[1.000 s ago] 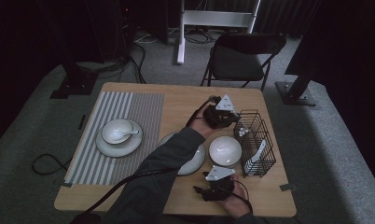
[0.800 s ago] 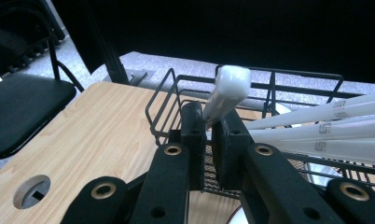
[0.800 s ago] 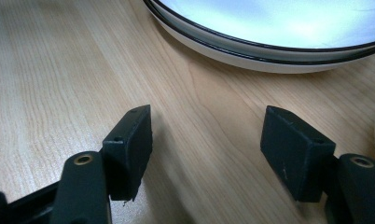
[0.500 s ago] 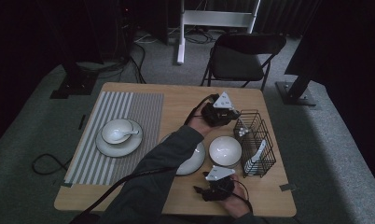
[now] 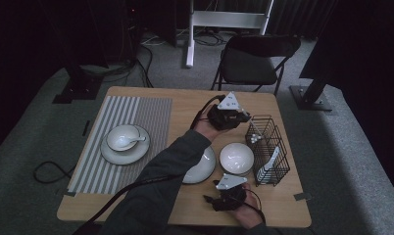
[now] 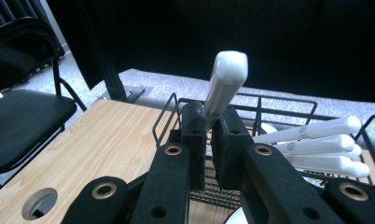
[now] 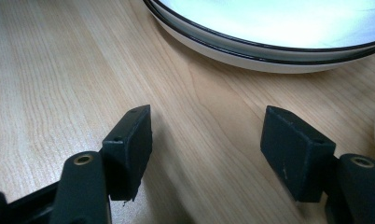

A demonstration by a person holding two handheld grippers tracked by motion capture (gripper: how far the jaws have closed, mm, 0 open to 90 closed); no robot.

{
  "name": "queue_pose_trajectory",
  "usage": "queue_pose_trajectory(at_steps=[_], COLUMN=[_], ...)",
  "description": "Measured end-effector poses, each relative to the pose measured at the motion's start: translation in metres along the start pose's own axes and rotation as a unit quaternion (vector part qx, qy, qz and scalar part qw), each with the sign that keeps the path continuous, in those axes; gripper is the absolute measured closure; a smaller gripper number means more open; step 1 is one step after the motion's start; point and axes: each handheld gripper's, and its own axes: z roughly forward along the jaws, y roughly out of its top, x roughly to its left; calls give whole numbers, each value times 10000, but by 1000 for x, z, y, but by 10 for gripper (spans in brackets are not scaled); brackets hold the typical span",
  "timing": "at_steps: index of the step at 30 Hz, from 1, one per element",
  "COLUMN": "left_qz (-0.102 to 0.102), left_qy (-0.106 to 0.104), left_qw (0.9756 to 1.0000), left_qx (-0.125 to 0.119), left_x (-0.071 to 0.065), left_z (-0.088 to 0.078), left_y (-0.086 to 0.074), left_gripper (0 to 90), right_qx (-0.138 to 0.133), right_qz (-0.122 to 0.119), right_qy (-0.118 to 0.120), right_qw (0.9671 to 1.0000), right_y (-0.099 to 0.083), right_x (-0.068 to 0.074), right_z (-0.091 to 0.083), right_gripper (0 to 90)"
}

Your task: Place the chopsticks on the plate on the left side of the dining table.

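Spanning most of the high view, the wooden surface carries everything, with a round hole visible in its wood in the left gripper view. A folding chair stands on the floor beyond its far edge. A grey striped placemat covers the left part of the surface; on it sits a plate with a small bowl and spoon. A larger white plate with a dark rim lies near the middle, partly under the person's sleeve, and a white bowl sits just beside it, to its right.

A black wire basket stands at the right edge of the surface. It holds several white utensil handles lying roughly level; faint markings on them are too small to read.

The left gripper is held just beside the basket's far-left corner. Its jaws are clamped on a white utensil handle: smooth, glossy, blunt square end, long axis steeply upright and tilted slightly right in the left gripper view, free end up. Its lower end is hidden behind the jaws.

The right gripper rests low near the front edge, jaws spread wide and empty, facing the large plate's rim.
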Motion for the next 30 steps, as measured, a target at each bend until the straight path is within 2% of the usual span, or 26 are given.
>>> queue_pose_trajectory(at_steps=[9, 17, 27, 30], left_qz=[-42, 14, -215, -201], left_qy=[-20, -7, -141, -140], left_qw=[9999, 9998, 9989, 9989], left_qx=[-116, -184, -390, -388], left_x=[2, 1, 11, 12], left_z=[-10, -18, -35, -40], left_y=[2, 4, 3, 4], left_gripper=[850, 850, 850, 850], right_qx=[7, 4, 1, 6], right_qz=[12, 4, -4, -13], right_qy=[3, -1, -2, -6], right_qw=[10000, 10000, 10000, 10000], right_y=[0, 0, 0, 0], right_x=[0, 0, 0, 0], right_z=[0, 0, 0, 0], right_gripper=[334, 334, 334, 334])
